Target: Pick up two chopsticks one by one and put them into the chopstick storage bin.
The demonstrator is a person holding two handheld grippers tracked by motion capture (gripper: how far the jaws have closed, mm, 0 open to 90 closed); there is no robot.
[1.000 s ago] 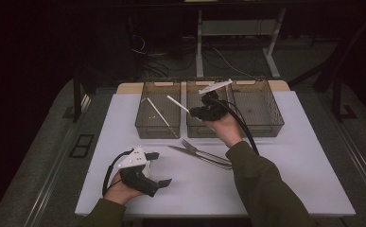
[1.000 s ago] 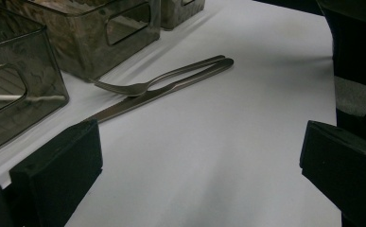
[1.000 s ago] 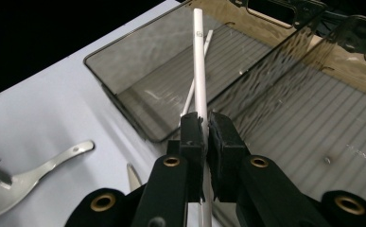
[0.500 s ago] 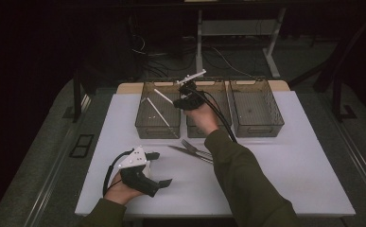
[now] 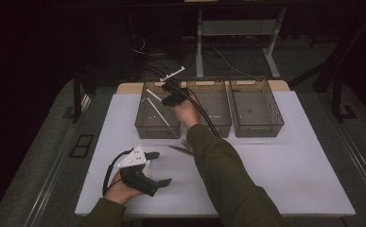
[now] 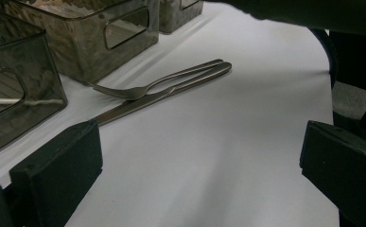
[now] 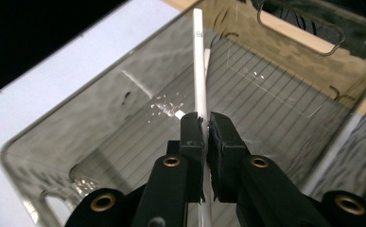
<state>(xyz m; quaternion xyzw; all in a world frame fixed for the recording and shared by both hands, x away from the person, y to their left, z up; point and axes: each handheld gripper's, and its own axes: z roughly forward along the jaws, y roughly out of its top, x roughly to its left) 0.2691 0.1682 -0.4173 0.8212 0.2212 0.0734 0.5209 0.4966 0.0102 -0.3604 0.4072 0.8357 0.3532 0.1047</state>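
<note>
While clamped in the jaws, white stick (image 7: pixel 198 61) lengthwise away, over left bin (image 7: pixel 100 123).

Dim room, near black toward the back and along both sides. White worktop (image 5: pixel 284 165) lit from above, a strip of pale wooden board (image 5: pixel 280 85) showing at its far edge. Grey carpeted floor (image 5: pixel 34 175) around it. Beyond the far edge, a light metal table frame (image 5: pixel 200 33) with upright legs and a crossbar, tangled dark cables (image 5: pixel 218 59) lying on the floor beneath. Dark stand legs (image 5: pixel 79 94) by the far left corner, another dark leg (image 5: pixel 336 94) by the far right corner. Small black floor plate (image 5: pixel 81 145) beside the left edge.
</note>
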